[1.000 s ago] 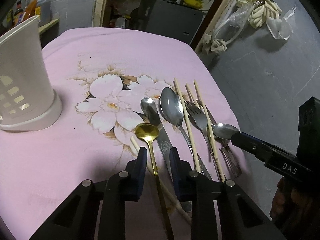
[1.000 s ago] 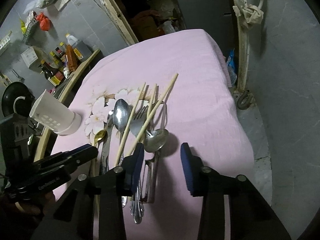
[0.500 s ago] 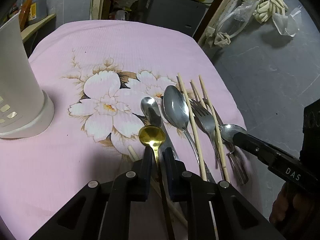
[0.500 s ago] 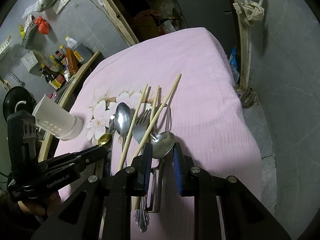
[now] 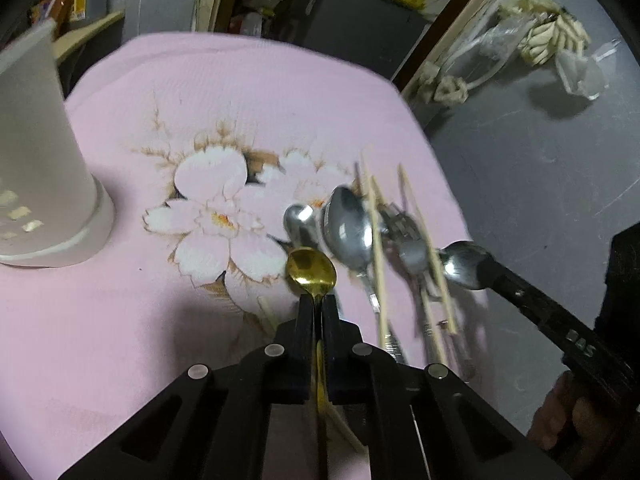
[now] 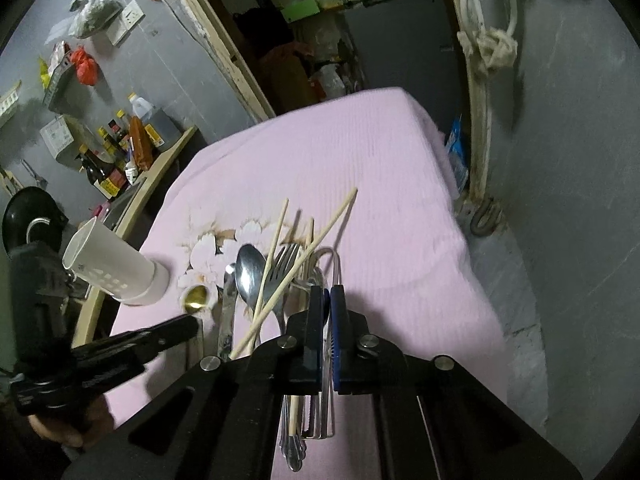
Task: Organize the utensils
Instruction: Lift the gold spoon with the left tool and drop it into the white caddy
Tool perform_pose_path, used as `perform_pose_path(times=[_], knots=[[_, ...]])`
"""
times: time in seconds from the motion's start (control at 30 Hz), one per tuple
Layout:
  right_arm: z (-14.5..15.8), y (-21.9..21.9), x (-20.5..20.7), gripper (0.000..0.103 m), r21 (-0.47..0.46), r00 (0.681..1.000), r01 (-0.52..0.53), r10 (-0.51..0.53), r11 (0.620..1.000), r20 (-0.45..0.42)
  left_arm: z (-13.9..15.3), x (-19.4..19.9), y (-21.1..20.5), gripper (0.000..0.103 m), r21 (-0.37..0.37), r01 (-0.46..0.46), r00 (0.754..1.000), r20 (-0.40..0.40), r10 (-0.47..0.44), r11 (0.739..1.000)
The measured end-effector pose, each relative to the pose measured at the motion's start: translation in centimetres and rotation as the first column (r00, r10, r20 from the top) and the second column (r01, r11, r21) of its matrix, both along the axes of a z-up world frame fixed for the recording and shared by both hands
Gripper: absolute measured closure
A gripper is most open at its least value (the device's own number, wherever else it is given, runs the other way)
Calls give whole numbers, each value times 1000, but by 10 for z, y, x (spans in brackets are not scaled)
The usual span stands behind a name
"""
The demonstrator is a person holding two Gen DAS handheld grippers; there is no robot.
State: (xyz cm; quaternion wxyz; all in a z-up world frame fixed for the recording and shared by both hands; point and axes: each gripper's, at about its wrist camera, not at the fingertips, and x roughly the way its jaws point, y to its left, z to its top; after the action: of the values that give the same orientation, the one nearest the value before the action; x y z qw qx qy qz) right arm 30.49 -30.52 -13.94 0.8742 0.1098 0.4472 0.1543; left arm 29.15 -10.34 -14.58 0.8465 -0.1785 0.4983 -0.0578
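Pinching gold spoon [image 5: 312, 271] neck, left gripper [image 5: 316, 306] closed, right gripper [image 6: 327, 300] clamped on silver spoon [image 5: 464, 264] handle

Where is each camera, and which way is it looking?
Left wrist view: sits on the left hand-held gripper, looking down its fingers, shut on the gold spoon; the right hand-held gripper shows at right.
Right wrist view: sits on the right hand-held gripper, shut on a silver spoon; the left hand-held gripper and a hand show at left.
Both show the pink cloth, white holder and chopsticks.
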Motion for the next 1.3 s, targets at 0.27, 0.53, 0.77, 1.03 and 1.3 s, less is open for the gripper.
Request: perform_pose_path(times=[0.27,0.53,0.77,1.03,1.3], knots=[[45,4,-13,100,-101,992,1,11,995,125,45,-30,10,98,25,-41,989,144,37,999],[93,21,-40,101,-203,973,29,18,979,228,89,-50,34,98,44,-66,959,277,52,997],[131,47,-63,101,-240,949,50,28,970,314,120,-62,63,98,38,-68,929,367,49,997],[172,97,-73,101,-293,912,28,96,956,398,150,-78,114,98,21,-117,888,450,95,993],[208,157,-70,101,-312,874,-38,183,949,451,178,-83,181,98,20,-207,826,540,164,978]])
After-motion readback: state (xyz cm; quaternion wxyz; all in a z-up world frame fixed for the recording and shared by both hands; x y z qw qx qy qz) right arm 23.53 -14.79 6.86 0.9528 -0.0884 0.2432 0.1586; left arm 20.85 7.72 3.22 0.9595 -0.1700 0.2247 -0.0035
